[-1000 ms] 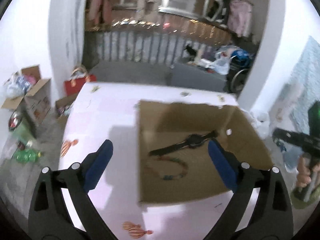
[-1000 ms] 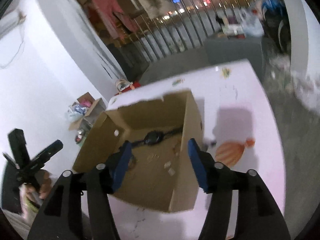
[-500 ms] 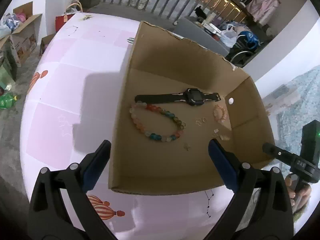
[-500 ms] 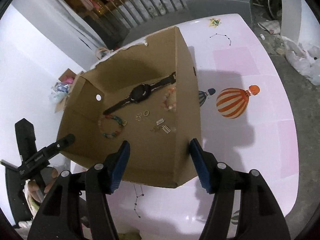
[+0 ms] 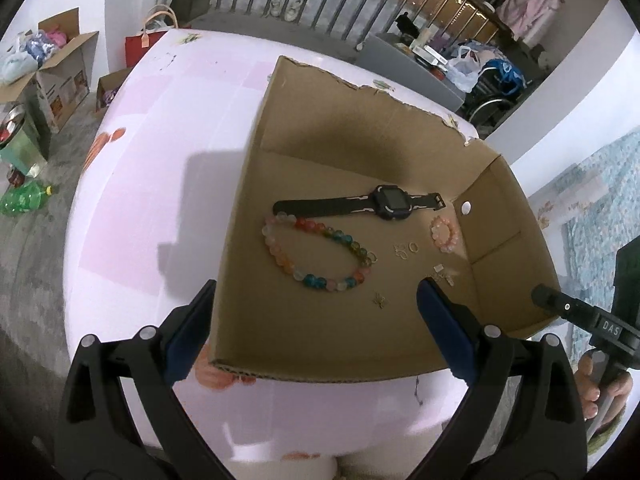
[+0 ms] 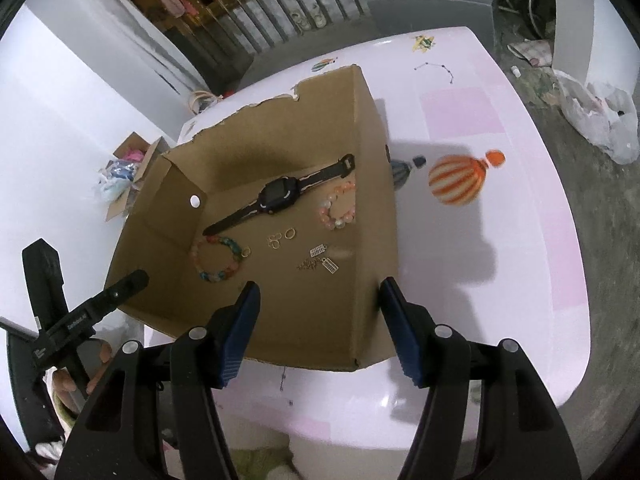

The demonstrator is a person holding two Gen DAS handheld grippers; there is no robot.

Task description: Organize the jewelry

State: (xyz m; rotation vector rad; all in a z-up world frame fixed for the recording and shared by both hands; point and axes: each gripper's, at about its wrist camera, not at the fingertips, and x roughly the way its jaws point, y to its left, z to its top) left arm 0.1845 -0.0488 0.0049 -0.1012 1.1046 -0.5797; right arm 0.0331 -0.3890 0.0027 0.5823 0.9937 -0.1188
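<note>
I see the black watch (image 5: 360,205) lying flat on the floor of the cardboard box (image 5: 344,92), with the multicoloured bead bracelet (image 5: 316,254) touching its strap end, the pink bead bracelet (image 5: 445,233) near the buckle, and small rings (image 5: 406,249) and charms (image 6: 324,263) between. My left gripper (image 5: 316,320) and right gripper (image 6: 318,326) hover spread wide, empty; the box's near wall stands between them and the jewelry. The box sits on a pink table (image 6: 500,184).
</note>
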